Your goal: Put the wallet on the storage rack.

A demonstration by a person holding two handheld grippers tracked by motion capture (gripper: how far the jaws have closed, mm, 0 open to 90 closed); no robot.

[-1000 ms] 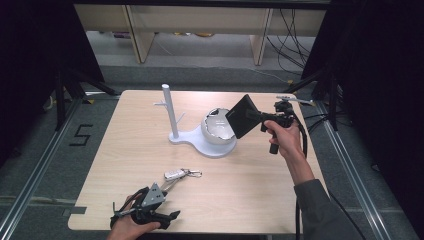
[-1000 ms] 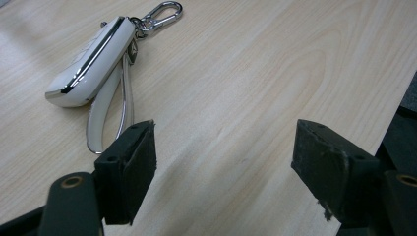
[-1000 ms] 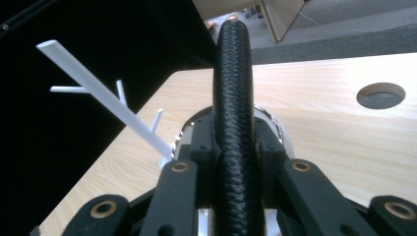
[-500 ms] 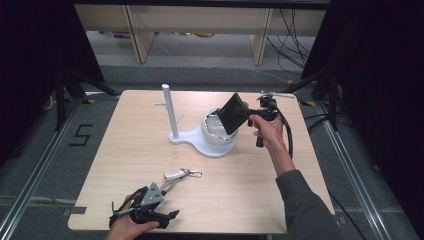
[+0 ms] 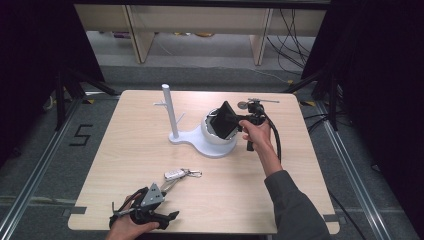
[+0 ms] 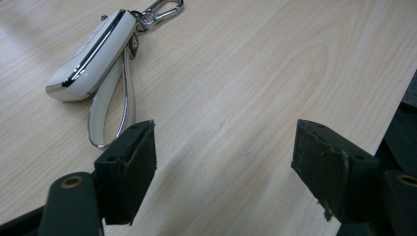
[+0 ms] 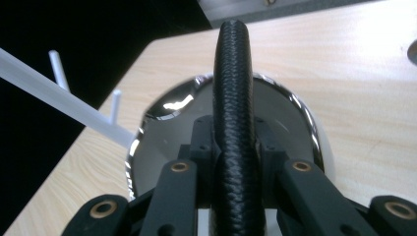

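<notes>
Here we see the right gripper [image 5: 235, 121] clamped on a flat black wallet [image 5: 223, 120], whose pebbled, leather-like edge [image 7: 235, 98] stands upright between the jaws, held just above a round bowl [image 5: 212, 131] with a shiny chrome rim on the white stand's [image 5: 186, 137] base. Near the front edge of the pale wood-grain table [image 5: 125, 135], the left gripper [image 5: 162, 196] rests with its jaws apart, and just beyond its tips lies a glossy white key fob [image 6: 91, 56] with chrome trim, a looped strap and a metal clip.

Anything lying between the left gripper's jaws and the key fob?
No. The left gripper view shows bare table between the open left gripper and the key fob; its strap loop ends just ahead of one jaw.
</notes>
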